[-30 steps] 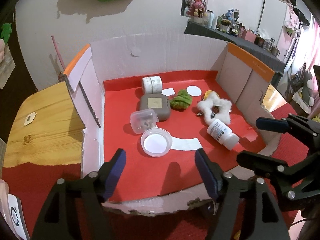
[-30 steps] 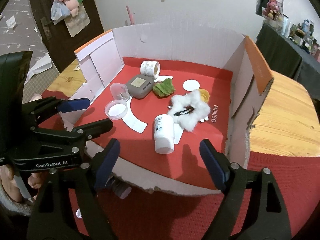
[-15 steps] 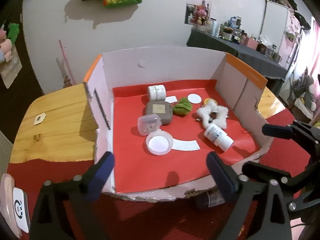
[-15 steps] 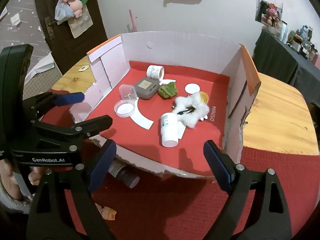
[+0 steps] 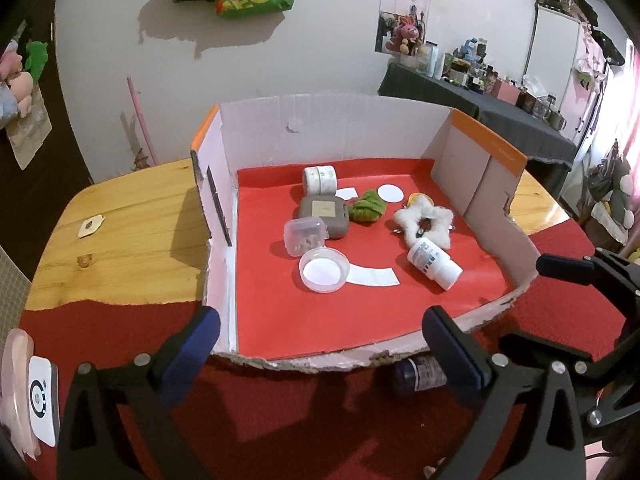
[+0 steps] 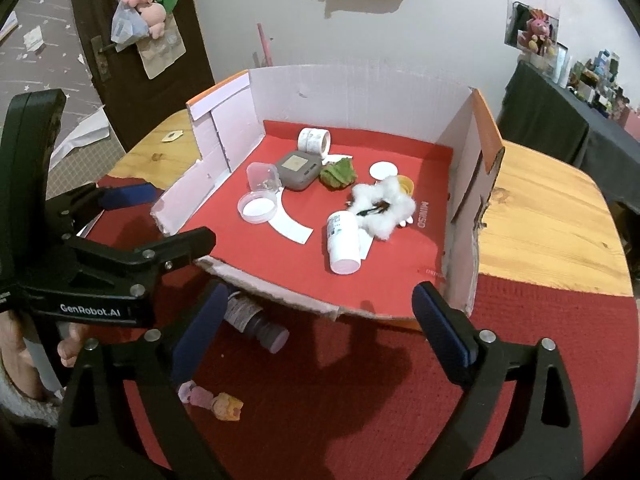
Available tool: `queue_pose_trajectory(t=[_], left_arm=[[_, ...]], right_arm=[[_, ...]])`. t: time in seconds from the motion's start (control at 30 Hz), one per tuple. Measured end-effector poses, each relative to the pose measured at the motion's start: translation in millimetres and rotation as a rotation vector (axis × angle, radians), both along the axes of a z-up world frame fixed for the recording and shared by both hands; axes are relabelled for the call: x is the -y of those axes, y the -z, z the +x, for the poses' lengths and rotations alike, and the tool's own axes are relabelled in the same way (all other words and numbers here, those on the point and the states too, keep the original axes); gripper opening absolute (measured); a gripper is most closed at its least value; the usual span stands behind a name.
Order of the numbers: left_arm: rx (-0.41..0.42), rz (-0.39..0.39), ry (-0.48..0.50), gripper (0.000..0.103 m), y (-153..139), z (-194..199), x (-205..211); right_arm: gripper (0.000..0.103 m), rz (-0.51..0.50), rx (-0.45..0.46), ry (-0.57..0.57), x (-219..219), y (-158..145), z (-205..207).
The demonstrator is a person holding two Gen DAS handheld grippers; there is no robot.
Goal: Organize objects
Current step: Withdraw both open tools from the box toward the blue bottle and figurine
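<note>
- Both the left gripper (image 5: 320, 334) and the right gripper (image 6: 316, 312) are spread wide and carry nothing.
- The white bottle (image 6: 343, 245) lies inside the cardboard box (image 5: 472, 320), near its torn front edge, probably gathered there.
- A dark bottle (image 6: 256, 320) lies outside, under that edge.

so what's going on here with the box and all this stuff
A person holds a two-finger tool in each hand over a red-clothed table, sorting small items. Both the left tool and the right tool are open and empty, held short of the torn cardboard box with the red floor. Inside it lie a white pill bottle on its side, a fluffy white star, a grey square case and a clear round lid. A dark bottle lies outside the box, against its front edge.
</note>
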State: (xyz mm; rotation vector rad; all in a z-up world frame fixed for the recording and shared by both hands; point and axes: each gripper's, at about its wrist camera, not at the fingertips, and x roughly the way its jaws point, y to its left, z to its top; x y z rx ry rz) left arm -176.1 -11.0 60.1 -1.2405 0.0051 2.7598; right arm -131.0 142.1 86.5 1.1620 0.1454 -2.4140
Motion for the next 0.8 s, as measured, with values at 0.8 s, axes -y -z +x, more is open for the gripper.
queue_pose_trajectory(t=[0.8], left_arm=[[0.016,0.015,0.009,0.103,6,32,-3]], right_arm=[[0.095,0.015,0.022,-0.038,4,15,51]])
